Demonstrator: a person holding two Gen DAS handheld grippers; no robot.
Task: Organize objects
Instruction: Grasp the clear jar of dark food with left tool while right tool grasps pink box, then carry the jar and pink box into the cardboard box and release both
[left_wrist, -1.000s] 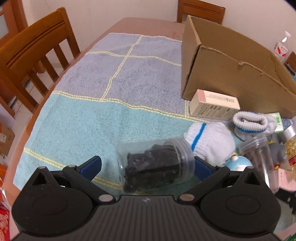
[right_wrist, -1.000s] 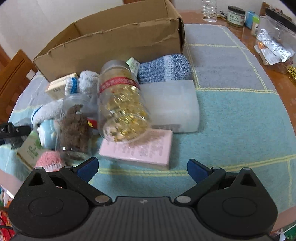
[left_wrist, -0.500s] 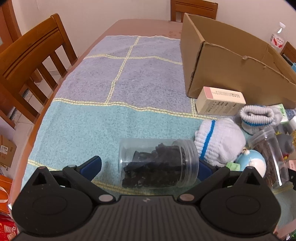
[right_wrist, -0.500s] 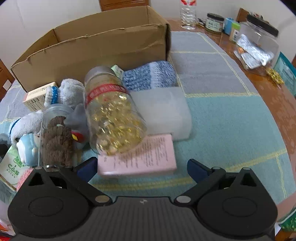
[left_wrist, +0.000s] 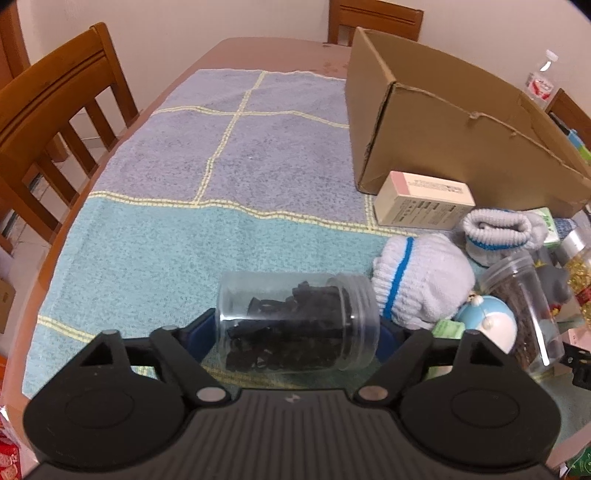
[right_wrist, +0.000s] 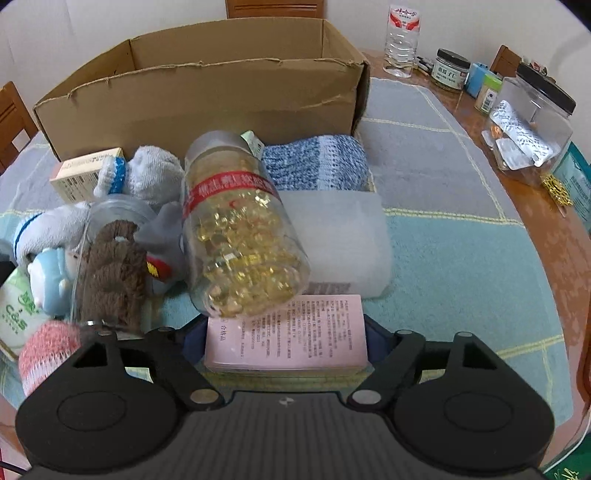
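My left gripper (left_wrist: 295, 334) is shut on a clear plastic jar of black pieces (left_wrist: 295, 325), held sideways by its base and lid above the towel. My right gripper (right_wrist: 286, 338) is shut on a pink box with printed text (right_wrist: 286, 332); the bottle of golden capsules (right_wrist: 236, 229) leans on the box's far end. The open cardboard box (right_wrist: 199, 99) stands behind the pile and also shows in the left wrist view (left_wrist: 461, 129).
The pile holds rolled white socks (left_wrist: 421, 284), a cream carton (left_wrist: 424, 201), a jar with a brown plush (right_wrist: 107, 266), a blue knit roll (right_wrist: 314, 162) and a white plastic case (right_wrist: 340, 240). Bottles and jars (right_wrist: 532, 129) stand at the table's right edge. Wooden chairs (left_wrist: 55, 122) stand left.
Both grippers have closed from wide open: the left onto the jar of black pieces, the right onto the pink box. Both also moved forward.
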